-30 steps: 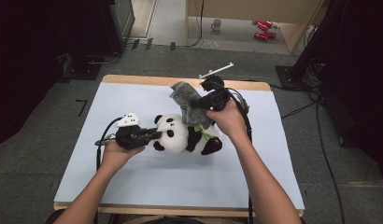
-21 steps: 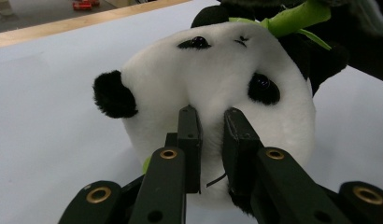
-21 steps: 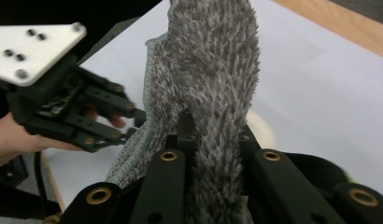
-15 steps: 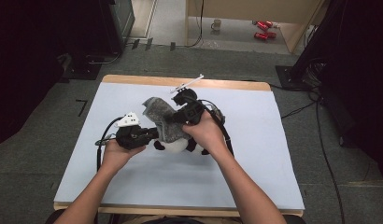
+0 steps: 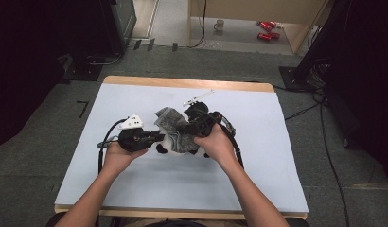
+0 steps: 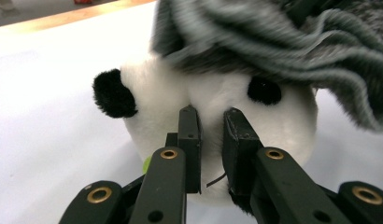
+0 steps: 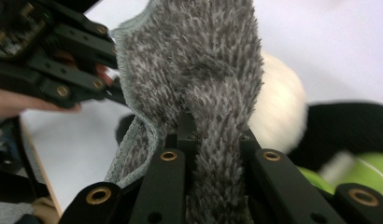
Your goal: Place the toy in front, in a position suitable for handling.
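The right gripper (image 7: 213, 126), clenched on the grey cloth (image 7: 199, 70), hangs just above the panda (image 6: 217, 116) — the left gripper (image 6: 210, 116) pinches its snout; drape slowly, centred.

panda (image 6: 217, 107): your plush toy, soft short white and black pile
cloth (image 7: 199, 65): your grey fabric, shaggy, matt
jaws: matt black plastic, brass-coloured rivets
table (image 5: 135, 189): smooth, matt, pale sheet
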Action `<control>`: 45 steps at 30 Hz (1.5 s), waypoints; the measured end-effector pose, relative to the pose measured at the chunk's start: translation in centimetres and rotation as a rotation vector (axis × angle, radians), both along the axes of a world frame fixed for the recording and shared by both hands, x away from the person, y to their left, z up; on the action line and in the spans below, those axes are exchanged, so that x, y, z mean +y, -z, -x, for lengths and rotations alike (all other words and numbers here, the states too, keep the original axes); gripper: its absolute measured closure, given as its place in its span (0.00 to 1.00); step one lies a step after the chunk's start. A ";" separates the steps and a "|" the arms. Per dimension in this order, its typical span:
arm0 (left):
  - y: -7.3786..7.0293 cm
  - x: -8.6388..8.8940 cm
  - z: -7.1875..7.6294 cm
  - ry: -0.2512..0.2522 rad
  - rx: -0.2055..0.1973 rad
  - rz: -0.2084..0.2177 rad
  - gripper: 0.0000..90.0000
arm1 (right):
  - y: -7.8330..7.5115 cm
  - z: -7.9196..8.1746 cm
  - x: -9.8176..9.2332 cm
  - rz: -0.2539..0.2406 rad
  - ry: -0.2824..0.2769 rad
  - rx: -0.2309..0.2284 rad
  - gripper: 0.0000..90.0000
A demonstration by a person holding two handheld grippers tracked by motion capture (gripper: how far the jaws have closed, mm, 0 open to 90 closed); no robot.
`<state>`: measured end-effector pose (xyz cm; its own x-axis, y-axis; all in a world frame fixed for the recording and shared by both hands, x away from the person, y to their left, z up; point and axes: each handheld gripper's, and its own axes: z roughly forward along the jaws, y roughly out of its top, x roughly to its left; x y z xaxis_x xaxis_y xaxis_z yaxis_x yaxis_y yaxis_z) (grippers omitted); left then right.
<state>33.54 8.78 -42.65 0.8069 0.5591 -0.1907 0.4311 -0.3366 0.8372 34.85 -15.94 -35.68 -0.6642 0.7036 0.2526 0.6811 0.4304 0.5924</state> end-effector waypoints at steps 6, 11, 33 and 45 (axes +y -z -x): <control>0.2 0.2 -0.3 -0.016 0.016 0.000 0.88 | 0.5 0.3 -2.2 0.052 0.050 -0.013 0.89; 0.2 0.2 -0.3 -0.010 0.011 0.009 0.89 | 0.9 0.1 -4.4 0.027 0.073 -0.002 0.89; -0.2 -0.1 0.1 0.007 0.007 0.053 0.89 | -1.2 -0.1 -7.1 -0.069 0.118 0.014 0.90; -0.2 -0.1 0.1 0.005 0.007 0.053 0.89 | -3.6 0.0 -1.9 -0.078 0.018 -0.025 0.90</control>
<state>33.45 8.71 -42.41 0.8079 0.5445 -0.2256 0.4358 -0.2942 0.8506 34.84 -17.86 -32.08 -0.6589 0.6939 0.2905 0.6724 0.3701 0.6410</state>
